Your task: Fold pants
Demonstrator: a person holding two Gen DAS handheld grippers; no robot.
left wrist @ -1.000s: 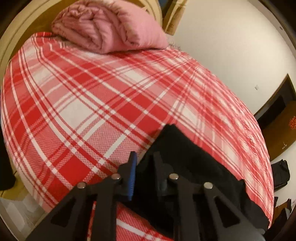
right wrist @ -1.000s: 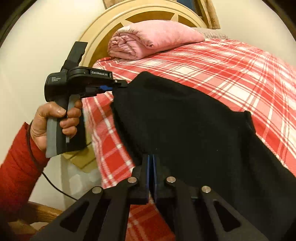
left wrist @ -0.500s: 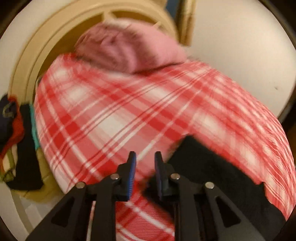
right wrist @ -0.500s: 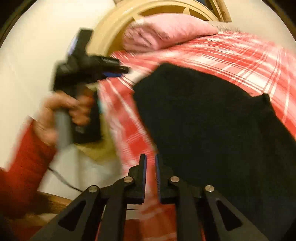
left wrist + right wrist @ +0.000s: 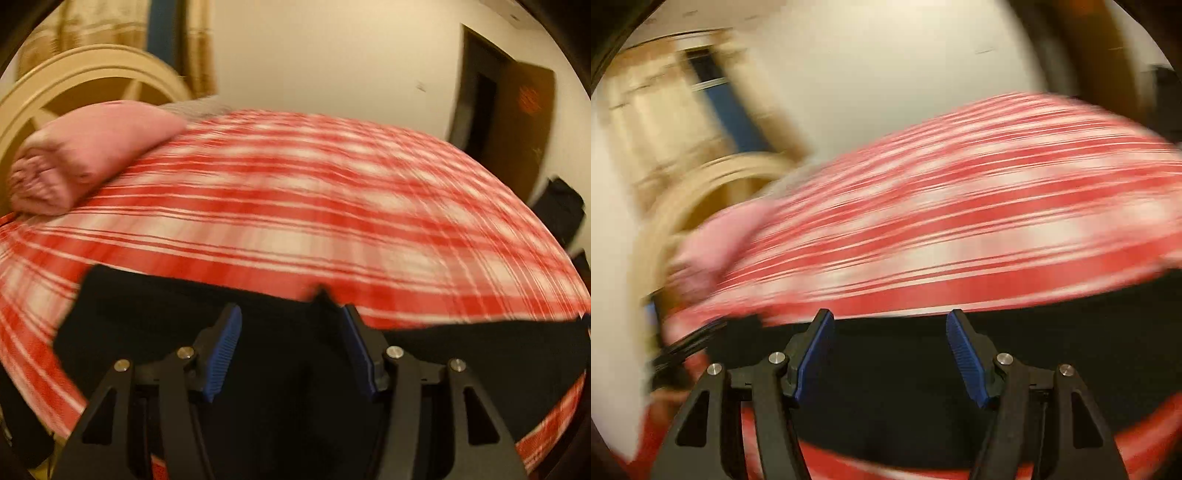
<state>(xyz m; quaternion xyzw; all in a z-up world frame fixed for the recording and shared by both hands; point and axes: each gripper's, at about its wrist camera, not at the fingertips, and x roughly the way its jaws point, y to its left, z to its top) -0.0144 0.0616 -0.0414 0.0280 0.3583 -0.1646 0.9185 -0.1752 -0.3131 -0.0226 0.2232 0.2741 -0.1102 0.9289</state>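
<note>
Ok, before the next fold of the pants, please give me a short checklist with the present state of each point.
1. Left gripper free of cloth: ok, jaws opening, nothing pinched.
2. Right gripper free of cloth: ok, jaws opening, nothing pinched.
3. Pants lying on the bed: ok.
4. Pants flat, without wrinkles: cannot tell, too dark and blurred.
5. Pillow away from pants: ok.

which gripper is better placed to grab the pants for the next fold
Left, tentatively. The left gripper, jaws opening and empty, looks over the black pants, with a raised fabric peak at its right fingertip. The right gripper, also opening and empty, sees only a flat, blurred edge.
</note>
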